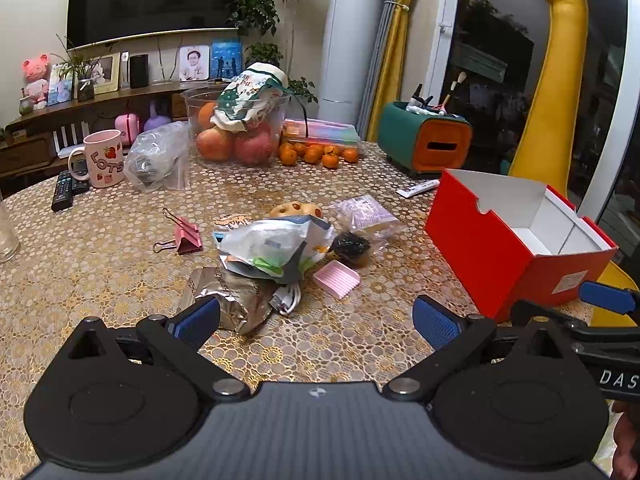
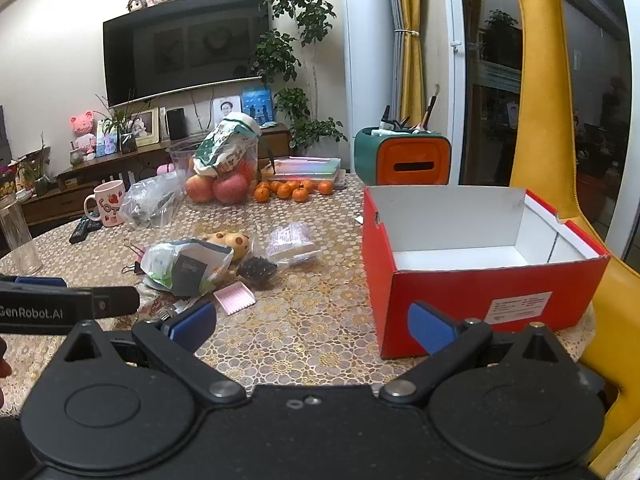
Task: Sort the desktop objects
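A heap of small items lies mid-table: a crumpled plastic bag (image 1: pixel 276 246), a foil packet (image 1: pixel 228 300), a white cable (image 1: pixel 286 298), a pink ridged pad (image 1: pixel 337 279), a pink binder clip (image 1: pixel 186 236), a black brush (image 1: pixel 351 245) and a clear packet (image 1: pixel 366 216). An open red box (image 1: pixel 520 248) with a white inside stands to the right. My left gripper (image 1: pixel 318 322) hovers open just short of the heap, nothing between its pads. My right gripper (image 2: pixel 312 326) is open too, in front of the red box (image 2: pixel 476 304), with the pink pad (image 2: pixel 235 298) and bag (image 2: pixel 188 266) to its left.
At the back stand a pink mug (image 1: pixel 105 158), remotes (image 1: pixel 66 192), a clear bag (image 1: pixel 160 156), a fruit bowl (image 1: pixel 236 128), tangerines (image 1: pixel 316 154) and a green-orange organiser (image 1: pixel 426 140). A glass (image 2: pixel 18 236) is at far left, a yellow giraffe chair (image 2: pixel 540 92) at right.
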A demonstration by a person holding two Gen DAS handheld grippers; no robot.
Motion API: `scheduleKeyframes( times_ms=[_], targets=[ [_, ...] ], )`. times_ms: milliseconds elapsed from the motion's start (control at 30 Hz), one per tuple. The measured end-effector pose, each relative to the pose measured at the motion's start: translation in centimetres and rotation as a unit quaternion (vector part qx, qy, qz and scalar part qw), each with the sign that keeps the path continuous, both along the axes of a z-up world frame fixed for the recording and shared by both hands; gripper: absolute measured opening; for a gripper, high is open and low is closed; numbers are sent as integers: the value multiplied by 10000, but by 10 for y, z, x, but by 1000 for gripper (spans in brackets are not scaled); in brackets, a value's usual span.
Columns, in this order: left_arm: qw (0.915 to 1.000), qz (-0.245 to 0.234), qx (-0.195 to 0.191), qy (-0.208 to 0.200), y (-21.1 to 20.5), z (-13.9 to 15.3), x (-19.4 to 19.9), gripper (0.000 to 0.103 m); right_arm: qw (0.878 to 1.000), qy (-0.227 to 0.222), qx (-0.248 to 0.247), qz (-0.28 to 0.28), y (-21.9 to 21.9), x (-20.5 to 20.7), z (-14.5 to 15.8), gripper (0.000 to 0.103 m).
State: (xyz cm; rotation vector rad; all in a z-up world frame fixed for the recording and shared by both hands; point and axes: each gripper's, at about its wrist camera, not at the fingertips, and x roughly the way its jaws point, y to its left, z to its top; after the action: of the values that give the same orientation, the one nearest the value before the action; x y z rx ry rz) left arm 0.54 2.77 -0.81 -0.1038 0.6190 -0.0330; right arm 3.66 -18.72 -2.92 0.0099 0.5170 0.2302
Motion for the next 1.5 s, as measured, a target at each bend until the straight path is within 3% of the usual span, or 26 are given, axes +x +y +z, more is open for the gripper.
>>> scheduleKeyframes(
  times_ms=[700, 1167, 1500],
  targets=[
    [9999, 101, 42, 75, 26, -24, 74, 103, 9977, 179, -326, 573, 40, 56, -32, 102],
    [9974, -392, 584, -153, 24, -41, 118, 102, 9925, 463, -635, 932, 74, 113, -68, 98],
    [9950, -759, 630, -130, 26, -54, 135, 102, 9878, 682, -654, 1237, 92, 142, -88, 91]
  ],
)
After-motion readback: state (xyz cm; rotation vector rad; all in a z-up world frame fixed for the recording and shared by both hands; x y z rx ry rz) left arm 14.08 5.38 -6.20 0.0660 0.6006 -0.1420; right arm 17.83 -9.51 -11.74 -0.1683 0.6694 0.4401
